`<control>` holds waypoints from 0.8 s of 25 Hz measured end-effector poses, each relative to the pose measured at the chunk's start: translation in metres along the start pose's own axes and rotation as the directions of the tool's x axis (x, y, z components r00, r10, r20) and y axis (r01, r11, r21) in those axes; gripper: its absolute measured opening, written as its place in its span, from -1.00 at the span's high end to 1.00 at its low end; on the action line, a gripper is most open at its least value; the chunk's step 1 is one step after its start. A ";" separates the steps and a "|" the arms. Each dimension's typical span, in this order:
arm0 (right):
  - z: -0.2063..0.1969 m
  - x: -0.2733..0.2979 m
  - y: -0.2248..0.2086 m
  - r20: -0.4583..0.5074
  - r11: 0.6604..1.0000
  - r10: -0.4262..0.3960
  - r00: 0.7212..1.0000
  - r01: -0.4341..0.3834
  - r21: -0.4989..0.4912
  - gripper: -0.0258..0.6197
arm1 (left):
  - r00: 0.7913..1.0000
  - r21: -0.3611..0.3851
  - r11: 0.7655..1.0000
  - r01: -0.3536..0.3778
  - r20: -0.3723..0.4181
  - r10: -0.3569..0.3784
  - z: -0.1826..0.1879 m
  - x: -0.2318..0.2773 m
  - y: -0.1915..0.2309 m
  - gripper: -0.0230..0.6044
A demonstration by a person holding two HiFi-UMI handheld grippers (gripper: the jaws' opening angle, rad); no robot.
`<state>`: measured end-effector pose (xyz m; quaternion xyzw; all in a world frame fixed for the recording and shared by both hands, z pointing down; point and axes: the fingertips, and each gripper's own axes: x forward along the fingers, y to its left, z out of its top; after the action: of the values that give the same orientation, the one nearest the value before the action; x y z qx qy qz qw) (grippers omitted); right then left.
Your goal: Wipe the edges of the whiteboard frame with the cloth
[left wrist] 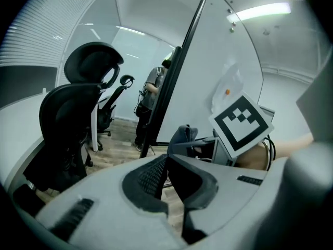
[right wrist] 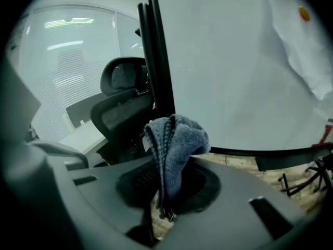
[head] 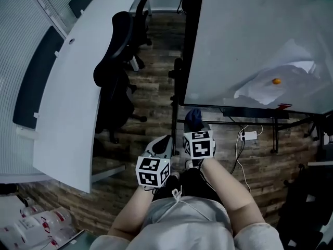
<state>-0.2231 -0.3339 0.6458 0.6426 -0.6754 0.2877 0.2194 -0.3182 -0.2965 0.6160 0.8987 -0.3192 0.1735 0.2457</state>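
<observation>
Cloth [right wrist: 176,139] pinched in right tool [right wrist: 162,178] near whiteboard frame [right wrist: 156,61].

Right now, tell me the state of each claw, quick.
Left claw: closed, nothing in it.
Right claw: closed on the cloth.

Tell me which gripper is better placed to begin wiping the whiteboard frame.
The right gripper. Its jaws are shut on the cloth, which sits close to the lower corner of the whiteboard frame. The left gripper is shut with nothing in it.
</observation>
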 end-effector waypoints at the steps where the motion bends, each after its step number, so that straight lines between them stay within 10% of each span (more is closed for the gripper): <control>1: 0.002 -0.010 -0.001 0.022 1.000 -0.002 1.000 0.002 0.007 0.71 | 1.000 0.014 1.000 0.015 0.009 -0.015 0.005 -0.002 -0.005 0.87; 13: 0.019 -0.136 -0.027 0.236 0.994 0.031 0.971 -0.006 -0.105 0.71 | 0.986 0.142 0.987 0.076 0.136 -0.095 0.066 -0.018 -0.078 0.87; 20: 0.038 -0.205 -0.048 0.433 0.992 0.007 0.901 0.049 -0.118 0.71 | 0.966 0.243 0.969 0.036 0.240 -0.097 0.098 -0.041 -0.120 0.87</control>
<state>-0.1562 -0.2079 0.4866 0.6825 -0.7171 0.0923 0.1071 -0.2540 -0.2498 0.4771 0.9465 -0.2941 0.0871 0.1004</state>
